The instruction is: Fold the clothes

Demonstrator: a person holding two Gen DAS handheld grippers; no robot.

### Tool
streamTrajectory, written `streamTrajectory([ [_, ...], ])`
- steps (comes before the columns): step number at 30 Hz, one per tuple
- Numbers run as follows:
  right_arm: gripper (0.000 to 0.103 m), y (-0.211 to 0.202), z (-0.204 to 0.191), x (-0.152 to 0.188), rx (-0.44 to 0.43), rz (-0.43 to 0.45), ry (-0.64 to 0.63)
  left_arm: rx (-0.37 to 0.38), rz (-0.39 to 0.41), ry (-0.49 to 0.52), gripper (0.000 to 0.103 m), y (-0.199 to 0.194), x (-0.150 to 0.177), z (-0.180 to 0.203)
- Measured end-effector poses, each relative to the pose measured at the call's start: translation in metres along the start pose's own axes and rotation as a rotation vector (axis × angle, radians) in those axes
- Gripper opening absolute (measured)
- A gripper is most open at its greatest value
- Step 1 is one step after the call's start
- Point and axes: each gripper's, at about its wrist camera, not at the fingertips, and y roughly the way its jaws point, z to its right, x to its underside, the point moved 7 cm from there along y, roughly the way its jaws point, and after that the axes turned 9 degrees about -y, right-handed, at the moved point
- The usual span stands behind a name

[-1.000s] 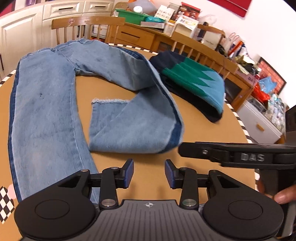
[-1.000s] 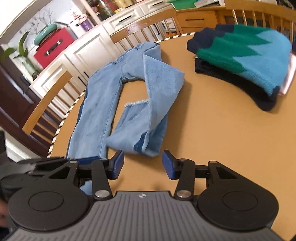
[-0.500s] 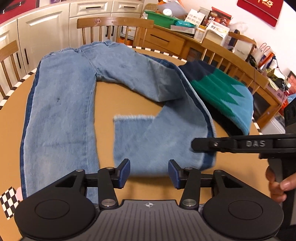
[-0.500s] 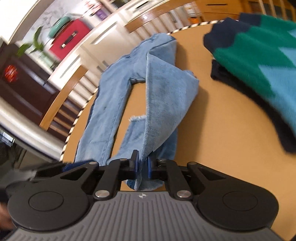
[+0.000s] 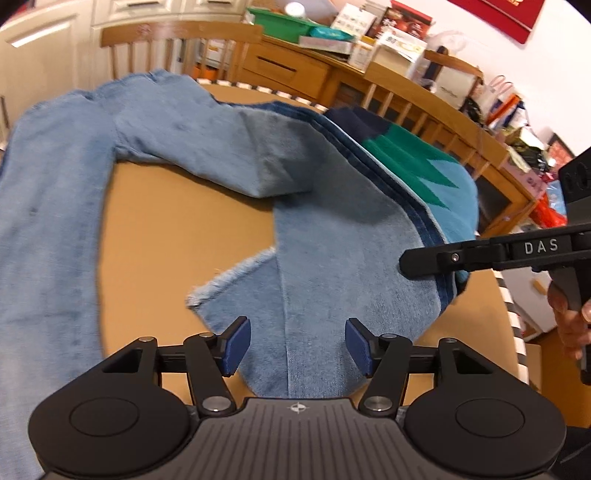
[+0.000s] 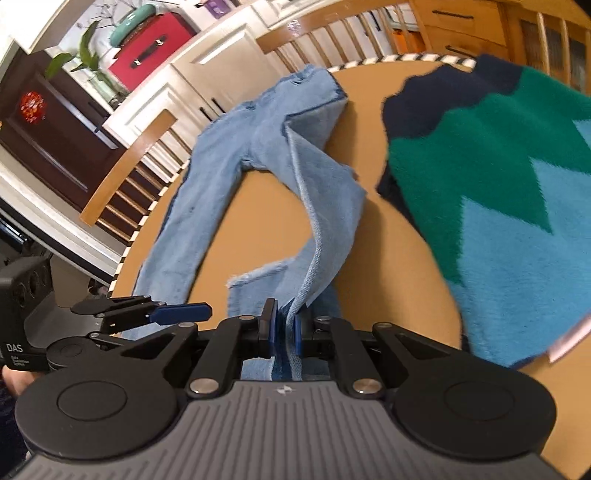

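Observation:
Light blue jeans (image 5: 55, 221) lie on a round brown table (image 5: 166, 240), one leg bent back on itself. My right gripper (image 6: 284, 328) is shut on the folded edge of that leg and holds it raised off the table; its fingers (image 5: 424, 264) also reach in from the right of the left wrist view. My left gripper (image 5: 297, 345) hovers over the same leg near its frayed hem. Its jaws are opening, the denim lies under the gap, and the pads do not press on it. From the right wrist, the left gripper (image 6: 177, 312) sits at the left.
A folded navy, green and light blue sweater (image 6: 498, 184) lies on the table right of the jeans. Wooden chairs (image 5: 177, 33) ring the table. A sideboard (image 5: 295, 70) piled with boxes stands behind, with white cabinets (image 6: 221, 81). A hand (image 5: 569, 317) grips the right tool.
The right gripper has shut on the folded jeans leg and drawn it up and to the right. The left gripper's jaws have widened and it has moved over the leg's lower end.

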Motion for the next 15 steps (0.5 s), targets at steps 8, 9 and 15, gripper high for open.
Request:
streamTrajectory([
  [8,0.009,0.004,0.022,0.014,0.011,-0.036,0.046,0.151,-0.124,-0.042,0.06,0.021,0.016,0.002],
  [9,0.009,0.005,0.023,0.016,0.011,-0.038,0.05,0.143,-0.142,-0.031,0.06,0.025,0.019,0.002],
  [15,0.009,0.007,0.026,0.022,0.01,-0.05,0.062,0.154,-0.166,-0.016,0.039,0.029,0.023,0.009],
])
